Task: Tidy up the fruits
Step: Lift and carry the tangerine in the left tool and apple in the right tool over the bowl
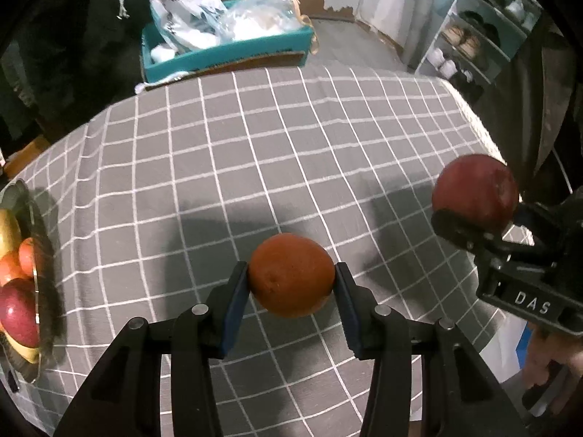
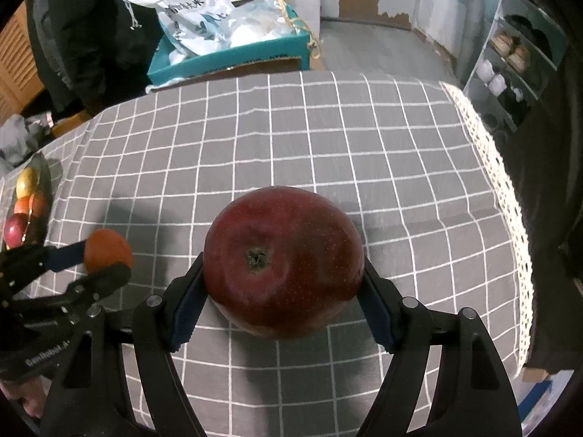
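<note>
My left gripper (image 1: pixel 291 276) is shut on an orange (image 1: pixel 291 275) and holds it above the grey checked tablecloth (image 1: pixel 255 138). My right gripper (image 2: pixel 284 266) is shut on a dark red apple (image 2: pixel 282 262), stem end facing the camera, also above the cloth. The apple (image 1: pixel 475 191) and right gripper (image 1: pixel 473 215) show at the right of the left wrist view. The orange (image 2: pixel 107 249) and left gripper (image 2: pixel 105 255) show at the left of the right wrist view. A fruit bowl (image 1: pixel 36 225) at the table's left edge holds a red apple (image 1: pixel 18 311), oranges and yellow fruit.
A teal box (image 1: pixel 226 54) with white plastic bags stands beyond the table's far edge. A shoe rack (image 1: pixel 470 36) stands at the back right. The cloth's lace edge (image 2: pixel 503 182) marks the table's right side. The fruit bowl (image 2: pixel 43 174) shows far left.
</note>
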`<state>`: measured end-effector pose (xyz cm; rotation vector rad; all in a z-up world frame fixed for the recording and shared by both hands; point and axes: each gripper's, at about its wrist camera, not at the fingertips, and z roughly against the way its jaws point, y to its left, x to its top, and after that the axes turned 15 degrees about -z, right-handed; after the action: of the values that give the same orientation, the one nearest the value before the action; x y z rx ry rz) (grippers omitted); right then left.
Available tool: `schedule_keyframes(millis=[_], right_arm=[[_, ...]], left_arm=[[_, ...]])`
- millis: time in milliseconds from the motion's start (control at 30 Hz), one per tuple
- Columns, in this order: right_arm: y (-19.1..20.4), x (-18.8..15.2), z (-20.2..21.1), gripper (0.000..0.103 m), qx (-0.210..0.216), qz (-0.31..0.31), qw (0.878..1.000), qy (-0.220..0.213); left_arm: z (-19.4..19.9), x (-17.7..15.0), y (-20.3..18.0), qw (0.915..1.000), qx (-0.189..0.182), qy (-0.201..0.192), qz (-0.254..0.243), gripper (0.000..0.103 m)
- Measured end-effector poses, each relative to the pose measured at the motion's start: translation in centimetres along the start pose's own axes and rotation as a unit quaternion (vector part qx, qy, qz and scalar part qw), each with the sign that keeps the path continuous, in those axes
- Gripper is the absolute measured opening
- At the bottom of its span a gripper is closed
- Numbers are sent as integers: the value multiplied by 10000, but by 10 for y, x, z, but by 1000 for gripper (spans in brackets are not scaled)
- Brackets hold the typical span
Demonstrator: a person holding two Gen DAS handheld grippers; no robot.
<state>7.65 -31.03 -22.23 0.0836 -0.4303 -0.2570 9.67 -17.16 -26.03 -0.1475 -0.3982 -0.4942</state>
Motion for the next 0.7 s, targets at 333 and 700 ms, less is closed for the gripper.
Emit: schedule_keyframes(millis=[333, 700], right_arm=[[18, 11, 29, 76, 164, 150, 9990, -380], [37, 18, 64, 76, 369, 354, 9957, -776]], left_arm=[[34, 4, 13, 9991, 185, -365, 104, 47], [78, 8, 21, 9961, 374, -789, 94, 47]])
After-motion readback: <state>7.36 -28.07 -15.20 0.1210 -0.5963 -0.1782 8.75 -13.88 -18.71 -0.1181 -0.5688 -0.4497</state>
